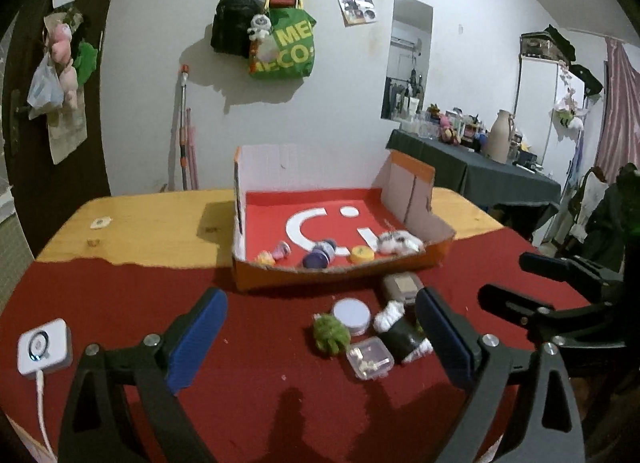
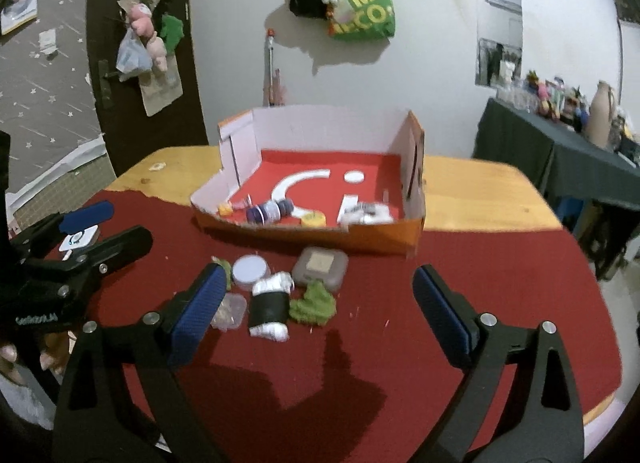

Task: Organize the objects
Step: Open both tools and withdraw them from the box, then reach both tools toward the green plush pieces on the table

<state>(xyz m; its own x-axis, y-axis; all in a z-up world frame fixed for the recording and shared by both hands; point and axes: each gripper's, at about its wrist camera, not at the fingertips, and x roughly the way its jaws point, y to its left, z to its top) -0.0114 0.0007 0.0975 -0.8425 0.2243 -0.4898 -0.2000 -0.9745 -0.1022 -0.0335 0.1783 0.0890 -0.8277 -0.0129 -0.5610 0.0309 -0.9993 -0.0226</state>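
1. Now both my grippers are above the red cloth [image 2: 460, 263] with nothing between the fingers: the left gripper [image 1: 320, 343] has its blue pads wide apart, and the right gripper [image 2: 320, 319] also stands wide apart
2. Still outside the cardboard box [image 2: 360, 241] is a small pile just in front of its near wall: a white round tin [image 2: 250, 269], a grey square case [image 2: 320, 266], a black-and-white roll [image 2: 270, 309], a green fuzzy piece [image 2: 314, 306] and a clear plastic box [image 2: 230, 313], most of them touching each other
3. Inside the box some small things already lie along the near wall, among them a purple bottle [image 2: 269, 211] and a yellow cap [image 2: 313, 219]
4. I judge the roll as soft and light, so I would take it across its black middle, where the pads can press in a little
5. The green piece looks fluffy and will squash; a pinch from above at its thick part should hold
6. The tin and the clear box look hard and smooth, perhaps slippery, so I would close on their flat opposite sides
7. The picture is a bit blurred, so I cannot tell what is inside the clear box
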